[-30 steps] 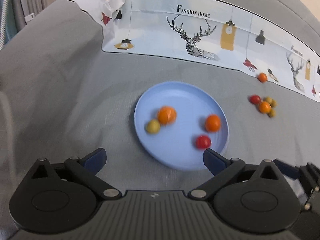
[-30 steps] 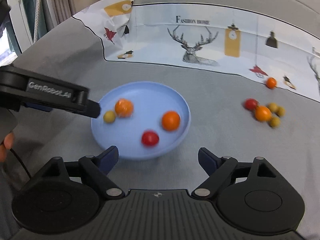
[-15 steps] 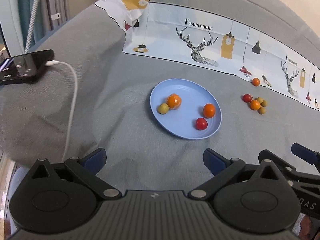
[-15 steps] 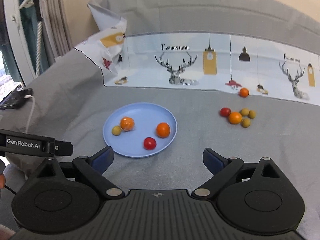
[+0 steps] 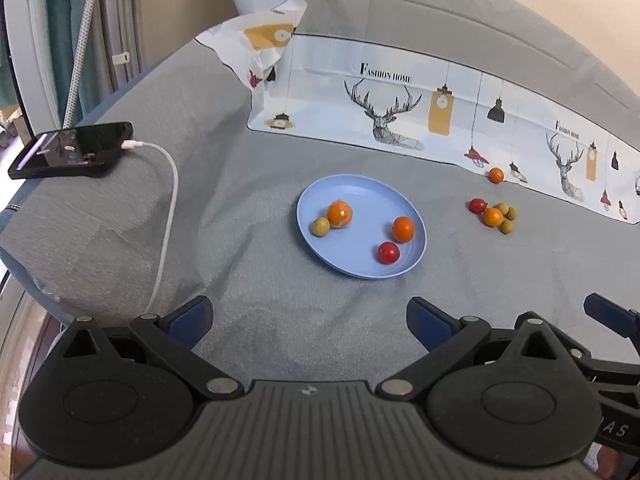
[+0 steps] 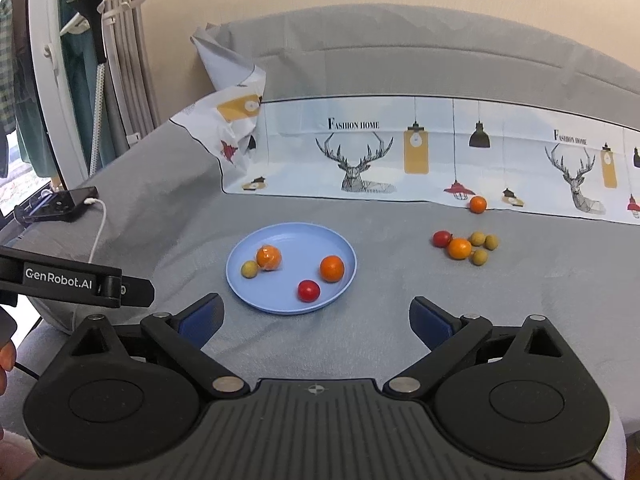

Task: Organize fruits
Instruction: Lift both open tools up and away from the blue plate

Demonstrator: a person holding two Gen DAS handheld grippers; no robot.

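Pulled back from blue plate [image 5: 416,240] since 1.0 s ago. Left gripper [image 5: 310,316] and right gripper [image 6: 316,314] both released, empty. Loose fruit cluster [image 6: 466,246] at 2 o'clock of plate.

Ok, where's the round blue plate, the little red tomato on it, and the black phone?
Round blue plate [image 6: 256,292]: right wrist view, bare near-left rim.
Little red tomato [image 6: 308,290]: right wrist view, its middle.
Black phone [image 5: 72,155]: left wrist view, screen centre.

"FASHION HOME" is printed on the patterned cloth [image 6: 440,148] behind the blue plate [image 6: 280,240], once above the deer head directly behind the plate and again above the deer further right. "GenRobot.AI" is on the left gripper [image 6: 76,280] body, left of the plate. Partial letters "AS" show on the right gripper [image 5: 612,360] housing.
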